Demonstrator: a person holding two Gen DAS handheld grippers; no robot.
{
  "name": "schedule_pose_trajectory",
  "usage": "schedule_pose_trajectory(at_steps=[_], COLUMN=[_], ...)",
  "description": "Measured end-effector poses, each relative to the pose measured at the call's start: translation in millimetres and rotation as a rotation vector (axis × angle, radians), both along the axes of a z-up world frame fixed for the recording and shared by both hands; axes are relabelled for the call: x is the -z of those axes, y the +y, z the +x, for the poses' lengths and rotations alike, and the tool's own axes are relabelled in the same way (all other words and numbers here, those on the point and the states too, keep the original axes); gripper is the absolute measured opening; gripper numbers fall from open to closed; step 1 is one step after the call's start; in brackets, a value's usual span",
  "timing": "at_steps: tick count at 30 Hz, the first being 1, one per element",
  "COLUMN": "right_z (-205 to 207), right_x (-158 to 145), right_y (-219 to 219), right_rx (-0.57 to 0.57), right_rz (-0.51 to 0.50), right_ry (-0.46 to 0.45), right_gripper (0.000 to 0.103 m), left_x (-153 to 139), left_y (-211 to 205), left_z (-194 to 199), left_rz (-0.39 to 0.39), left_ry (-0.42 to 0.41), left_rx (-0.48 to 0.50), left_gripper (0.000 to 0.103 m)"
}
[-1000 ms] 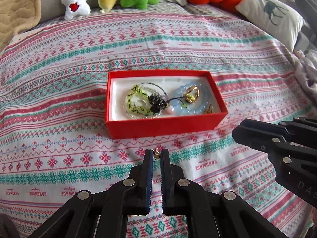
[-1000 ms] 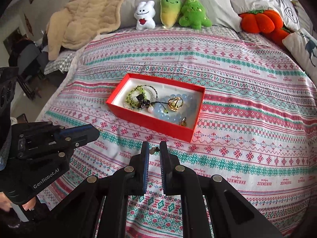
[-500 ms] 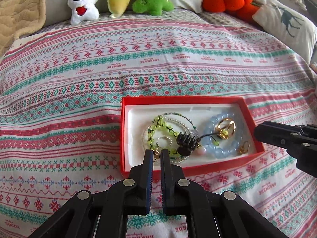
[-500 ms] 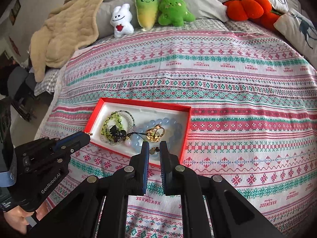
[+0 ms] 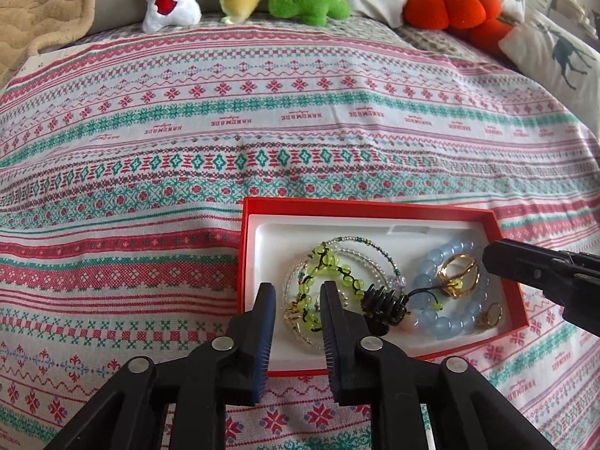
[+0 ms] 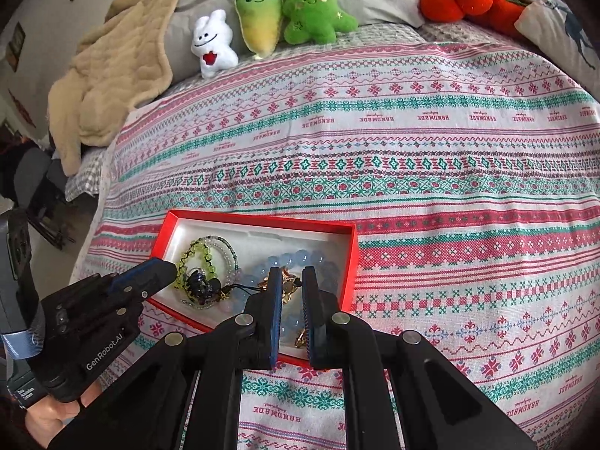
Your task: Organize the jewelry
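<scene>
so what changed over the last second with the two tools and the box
Both tools moved forward from the bedspread to over the red box. The left tool opened, letting go of its small gold piece among the green beads; the right tool opened too, above the blue bracelet. The box and plush toys stayed put.

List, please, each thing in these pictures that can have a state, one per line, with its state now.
red box: lid off, resting on the bedspread, jewelry inside.
left gripper: open, over the green bead bracelet, holding nothing.
right gripper: open, over the blue bead bracelet, holding nothing.
gold ring: lying on the blue bead bracelet.
black hair claw: lying in the box.
</scene>
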State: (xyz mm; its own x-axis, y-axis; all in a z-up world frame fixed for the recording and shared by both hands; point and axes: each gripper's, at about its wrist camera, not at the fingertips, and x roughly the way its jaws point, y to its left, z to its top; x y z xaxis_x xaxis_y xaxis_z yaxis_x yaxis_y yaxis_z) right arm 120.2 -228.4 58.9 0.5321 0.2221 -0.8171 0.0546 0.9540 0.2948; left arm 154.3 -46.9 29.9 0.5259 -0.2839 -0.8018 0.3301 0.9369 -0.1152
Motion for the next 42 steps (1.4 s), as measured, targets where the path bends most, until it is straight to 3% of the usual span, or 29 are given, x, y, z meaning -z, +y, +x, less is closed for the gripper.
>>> schedule_pose_trajectory(at_steps=[8, 15, 17, 21, 25, 29, 32, 35, 39, 42], right_z=[17.2, 26.8, 27.5, 23.2, 4.7, -20.8, -42.8, -61.9, -82.1, -100.7], right_x=[5.0, 13.3, 15.5, 14.3, 1.0, -14.4, -22.6, -27.1, -34.5, -38.9], right_y=[17.6, 28.2, 29.0, 29.6, 30.5, 25.7, 21.2, 18.0, 18.7, 21.7], right_rx=[-0.032, -0.043, -0.036, -0.035, -0.06, -0.062, -0.042, -0.006, 0.035, 0.044], right_rz=[0.008, 0.059, 0.078, 0.09, 0.035, -0.007, -0.039, -0.069, -0.151, -0.209], right_ry=[-0.013, -0.016, -0.008, 0.005, -0.009, -0.034, -0.036, -0.013, 0.034, 0.053], right_gripper=[0.011, 0.012, 0.014, 0.028, 0.036, 0.06, 0.066, 0.075, 0.094, 0.098], left_x=[-6.2, -7.8, -7.7, -9.4, -12.7, -15.1, -16.9, -15.9, -15.1, -19.8], left_y=[4.5, 2.7, 3.0, 6.0, 11.8, 19.2, 24.0, 27.5, 21.8, 22.1], left_z=[-13.7, -29.6, -33.4, -40.2, -50.8, -62.7, -72.0, -82.4, -95.7, -108.4], left_rz=[0.015, 0.074, 0.086, 0.091, 0.097, 0.115, 0.12, 0.115, 0.169, 0.171], left_ry=[0.006, -0.014, -0.016, -0.01, -0.01, 0.001, 0.015, 0.037, 0.073, 0.07], left_rx=[0.004, 0.021, 0.02, 0.008, -0.016, -0.066, -0.113, -0.142, -0.138, -0.14], left_gripper=[0.036, 0.045, 0.053, 0.064, 0.081, 0.092, 0.098, 0.102, 0.102, 0.102])
